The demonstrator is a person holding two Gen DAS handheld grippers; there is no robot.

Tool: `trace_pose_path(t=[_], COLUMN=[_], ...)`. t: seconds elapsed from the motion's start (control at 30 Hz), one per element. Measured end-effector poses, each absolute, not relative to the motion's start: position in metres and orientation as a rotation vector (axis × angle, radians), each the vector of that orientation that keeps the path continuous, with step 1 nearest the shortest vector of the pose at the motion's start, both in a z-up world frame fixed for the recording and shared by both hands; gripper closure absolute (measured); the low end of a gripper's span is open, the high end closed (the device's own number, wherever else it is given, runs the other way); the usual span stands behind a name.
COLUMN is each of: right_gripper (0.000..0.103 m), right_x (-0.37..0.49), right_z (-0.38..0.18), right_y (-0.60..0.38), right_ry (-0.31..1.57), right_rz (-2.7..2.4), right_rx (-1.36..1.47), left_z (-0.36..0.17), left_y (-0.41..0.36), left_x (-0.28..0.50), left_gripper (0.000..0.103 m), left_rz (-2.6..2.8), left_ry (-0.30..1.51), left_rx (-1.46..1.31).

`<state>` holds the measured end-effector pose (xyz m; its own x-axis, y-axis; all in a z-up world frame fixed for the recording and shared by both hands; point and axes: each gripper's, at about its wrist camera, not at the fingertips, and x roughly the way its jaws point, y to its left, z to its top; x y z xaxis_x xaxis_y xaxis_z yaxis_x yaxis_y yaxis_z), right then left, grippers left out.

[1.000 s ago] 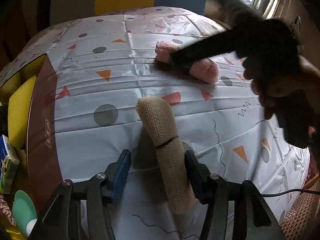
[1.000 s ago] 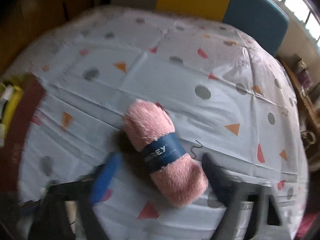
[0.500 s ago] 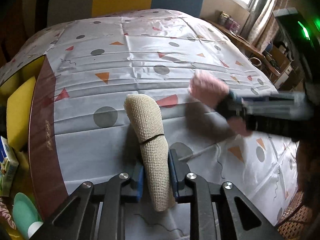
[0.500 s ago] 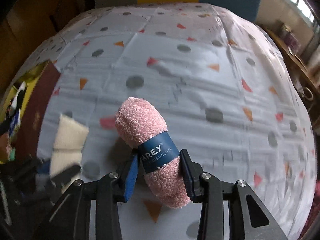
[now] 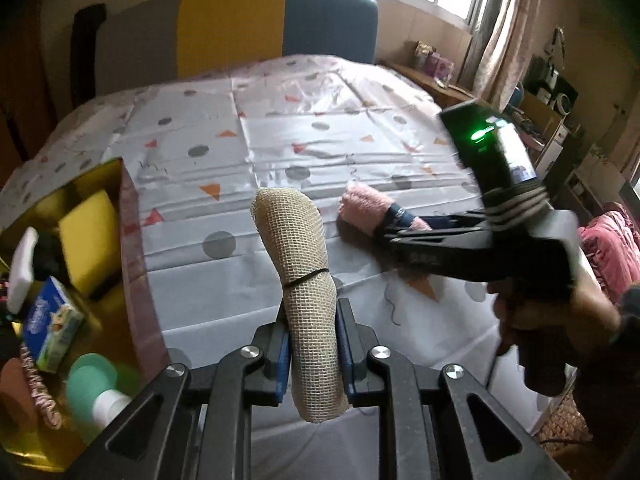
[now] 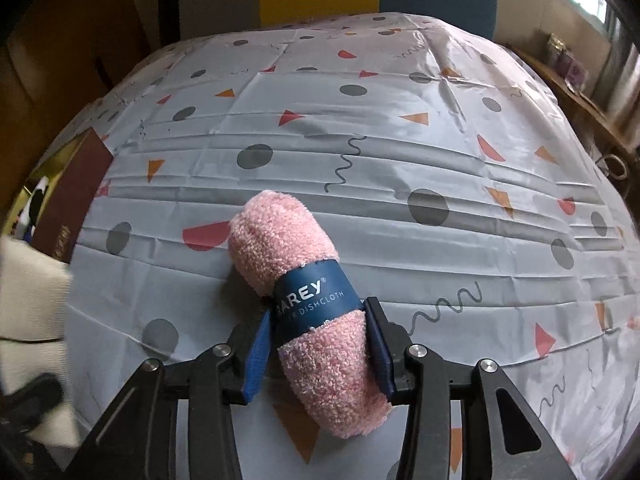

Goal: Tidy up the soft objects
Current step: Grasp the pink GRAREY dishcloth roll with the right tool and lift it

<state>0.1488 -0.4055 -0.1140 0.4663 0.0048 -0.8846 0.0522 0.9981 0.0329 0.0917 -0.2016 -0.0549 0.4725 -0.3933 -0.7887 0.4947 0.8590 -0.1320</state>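
My left gripper (image 5: 312, 344) is shut on a rolled beige mesh cloth (image 5: 300, 256) bound by a thin black band, held up above the table. My right gripper (image 6: 320, 340) is shut on a rolled pink dishcloth (image 6: 288, 248) with a dark blue paper band, lifted just over the patterned tablecloth (image 6: 400, 140). In the left wrist view the pink dishcloth (image 5: 364, 206) and the right gripper (image 5: 404, 228) sit to the right of the beige roll. The beige roll shows blurred at the left edge of the right wrist view (image 6: 28, 292).
A gold-lined box with a maroon wall (image 5: 136, 264) stands at the table's left edge; it holds a yellow sponge (image 5: 88, 240), a blue packet (image 5: 50, 324), a white block and a green-capped bottle (image 5: 96, 392). A yellow and blue chair back (image 5: 276, 28) stands behind the table.
Both grippers closed from open onto their rolls and lifted them. The right gripper carried the pink dishcloth leftward, closer to the beige roll. The left gripper raised the beige roll higher.
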Motion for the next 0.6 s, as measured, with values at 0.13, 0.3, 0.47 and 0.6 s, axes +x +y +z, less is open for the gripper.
trace_pose_path(t=[0.13,0.3,0.47,0.6], right_gripper=[0.057,0.056,0.050,0.049], right_x=[0.151,0.152,0.152,0.152], right_z=[-0.116,-0.117,-0.118,-0.120], right_y=[-0.407,-0.408,-0.410,-0.410], right_ry=[1.089,1.091,1.082,1.071], right_rz=[-0.033,-0.052,-0.071,-0.078], right_rx=[0.051,0.047,0.050,0.051], left_z=[-0.038,-0.017,-0.003,0.008], left_y=[-0.192,-0.177,-0.157,-0.138], left_x=[0.081,0.066,0.057,0.050], left_gripper=[0.084,0.084,0.084,0.084], left_rz=[-0.547,-0.533,-0.508,-0.484], left_ry=[0.894,0.840,0.814,0.791], left_rx=[0.111,0.113,0.079,0.063])
